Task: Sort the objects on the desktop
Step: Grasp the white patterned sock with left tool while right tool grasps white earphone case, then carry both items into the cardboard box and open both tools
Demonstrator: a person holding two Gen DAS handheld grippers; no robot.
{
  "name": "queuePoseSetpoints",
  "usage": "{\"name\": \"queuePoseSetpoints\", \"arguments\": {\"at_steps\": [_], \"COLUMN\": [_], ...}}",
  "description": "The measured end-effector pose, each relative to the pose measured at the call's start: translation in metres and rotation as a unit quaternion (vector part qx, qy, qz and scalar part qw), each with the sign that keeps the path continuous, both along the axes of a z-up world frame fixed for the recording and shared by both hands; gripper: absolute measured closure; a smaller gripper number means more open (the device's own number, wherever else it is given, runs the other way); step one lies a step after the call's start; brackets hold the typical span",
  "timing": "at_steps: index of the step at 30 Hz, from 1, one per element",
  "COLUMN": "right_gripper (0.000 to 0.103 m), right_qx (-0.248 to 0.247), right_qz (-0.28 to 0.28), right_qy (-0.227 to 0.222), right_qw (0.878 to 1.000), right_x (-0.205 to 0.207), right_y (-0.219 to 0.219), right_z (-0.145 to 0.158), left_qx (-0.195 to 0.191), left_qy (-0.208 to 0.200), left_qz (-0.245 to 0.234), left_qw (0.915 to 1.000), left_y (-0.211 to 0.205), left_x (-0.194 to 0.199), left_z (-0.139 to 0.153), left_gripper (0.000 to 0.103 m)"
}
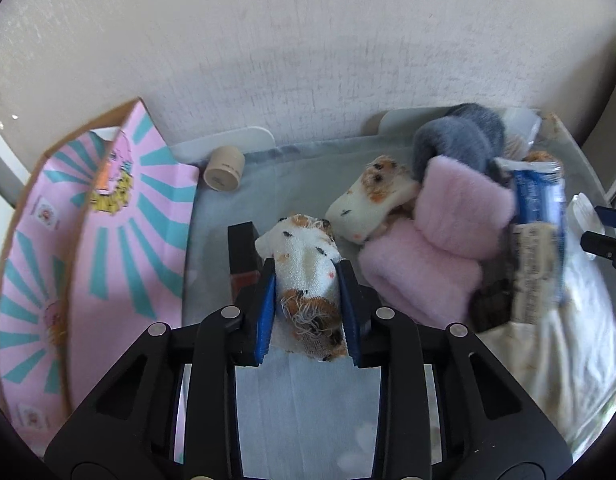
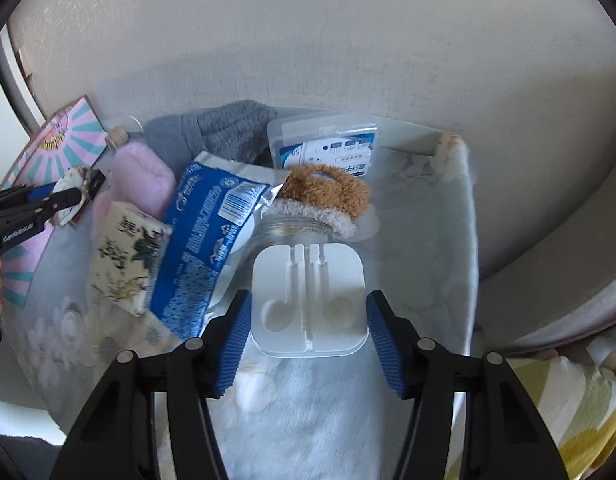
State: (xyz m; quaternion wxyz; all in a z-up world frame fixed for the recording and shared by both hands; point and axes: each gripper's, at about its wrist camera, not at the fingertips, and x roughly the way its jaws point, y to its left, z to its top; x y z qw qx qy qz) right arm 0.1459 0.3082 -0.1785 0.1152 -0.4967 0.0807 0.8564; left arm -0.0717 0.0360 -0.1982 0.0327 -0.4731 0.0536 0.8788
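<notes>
left gripper (image 1: pixel 308 292): pinching a white-and-orange rolled sock (image 1: pixel 308 276), near-centre of the tray (image 1: pixel 247 140); matching sock (image 1: pixel 372 200) just beyond, touching pink fuzzy socks (image 1: pixel 440 248) | right gripper (image 2: pixel 308 336): spread, pads either side of a white earphone case (image 2: pixel 308 300), not touching; blue packet (image 2: pixel 203 248) lies to its left

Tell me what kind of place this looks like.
Probably a home, a cluttered surface against a wall: rolled socks, a floral cloth, a white earphone case.
</notes>
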Motion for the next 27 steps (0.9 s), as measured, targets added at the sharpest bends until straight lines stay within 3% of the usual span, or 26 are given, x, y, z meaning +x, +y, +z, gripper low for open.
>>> {"name": "queuePoseSetpoints", "arguments": {"at_steps": [7, 27], "right_gripper": [0.049, 0.049], "right_qx": [0.010, 0.041], "right_qz": [0.012, 0.056], "right_qy": [0.001, 0.050], "right_qw": [1.000, 0.996], "right_x": [-0.013, -0.054], "right_y": [-0.024, -0.075], "right_z": [0.029, 0.114], "left_qx": [0.028, 0.051], "left_qy": [-0.021, 0.032], "left_qz": [-0.040, -0.071], "left_qw": [0.9986, 0.9957], "left_y": [0.006, -0.033], "left_x": [0.014, 0.028], "left_z": [0.045, 0.152], "left_gripper": [0.077, 0.077]}}
